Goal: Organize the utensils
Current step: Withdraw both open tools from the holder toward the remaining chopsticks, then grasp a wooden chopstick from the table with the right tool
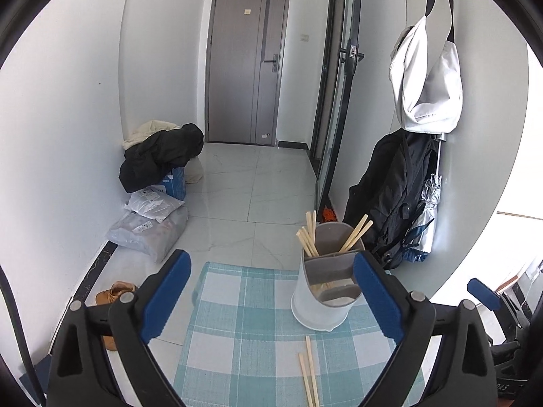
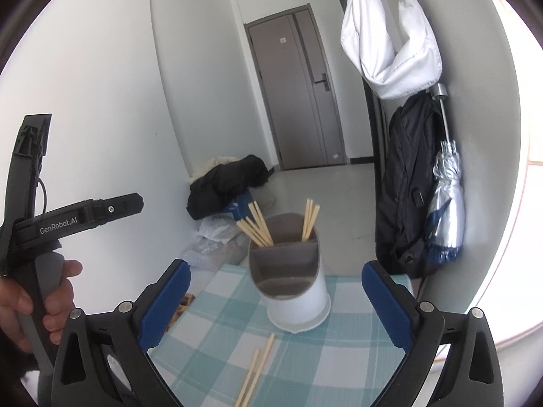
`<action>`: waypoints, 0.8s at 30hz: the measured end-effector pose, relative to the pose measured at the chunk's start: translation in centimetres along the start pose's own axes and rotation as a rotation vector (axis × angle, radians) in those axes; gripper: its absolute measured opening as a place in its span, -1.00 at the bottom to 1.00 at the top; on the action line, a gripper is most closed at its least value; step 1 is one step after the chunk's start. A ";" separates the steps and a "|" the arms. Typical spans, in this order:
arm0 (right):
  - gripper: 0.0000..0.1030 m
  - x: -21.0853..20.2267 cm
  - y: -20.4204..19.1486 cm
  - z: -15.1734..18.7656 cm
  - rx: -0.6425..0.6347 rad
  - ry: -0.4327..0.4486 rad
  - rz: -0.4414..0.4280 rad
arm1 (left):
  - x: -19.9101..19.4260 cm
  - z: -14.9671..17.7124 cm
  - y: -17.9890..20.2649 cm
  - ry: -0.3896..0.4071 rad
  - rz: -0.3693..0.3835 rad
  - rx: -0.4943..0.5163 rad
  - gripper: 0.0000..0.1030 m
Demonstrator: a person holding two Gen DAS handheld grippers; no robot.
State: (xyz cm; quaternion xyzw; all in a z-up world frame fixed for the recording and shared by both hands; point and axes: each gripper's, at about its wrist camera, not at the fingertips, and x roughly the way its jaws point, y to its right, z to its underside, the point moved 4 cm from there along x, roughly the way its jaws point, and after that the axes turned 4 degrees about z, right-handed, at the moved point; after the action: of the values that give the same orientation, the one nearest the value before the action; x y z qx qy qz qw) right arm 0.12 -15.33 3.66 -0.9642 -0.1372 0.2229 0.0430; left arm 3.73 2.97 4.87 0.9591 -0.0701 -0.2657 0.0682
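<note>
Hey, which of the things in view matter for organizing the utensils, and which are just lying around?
For the job:
- utensil holder
- chopsticks in the holder
- loose chopsticks on the placemat
- checked placemat

Lying about:
- black jacket
- plastic parcels
- backpack
- folded umbrella
- white bag
- brown shoe

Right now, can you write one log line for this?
left gripper: open, empty | right gripper: open, empty | chopsticks: two on placemat | utensil holder: upright, holds chopsticks
</note>
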 end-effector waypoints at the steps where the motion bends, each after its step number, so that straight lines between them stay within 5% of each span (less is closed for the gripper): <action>1: 1.00 -0.1 -0.1 0.4 0.001 -0.004 -0.001 | 0.0 0.5 -0.1 0.005 -0.007 0.002 0.83; 11: 1.00 1.2 -0.6 4.9 -0.003 -0.109 0.020 | 1.6 5.5 -1.9 -0.074 -0.035 -0.075 0.83; 19: 1.00 6.2 0.2 9.8 0.018 -0.383 0.082 | 4.0 9.5 -4.2 -0.181 -0.061 -0.127 0.83; 24: 0.73 10.3 -0.7 12.1 -0.058 -0.531 0.096 | 4.8 10.1 -5.8 -0.234 -0.077 -0.207 0.83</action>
State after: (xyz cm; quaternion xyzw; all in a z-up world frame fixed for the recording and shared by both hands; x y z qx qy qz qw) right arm 3.50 -11.46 -11.37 -0.8781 -0.1042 0.4658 -0.0329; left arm 3.16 6.87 -7.10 0.9114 -0.0130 -0.3839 0.1478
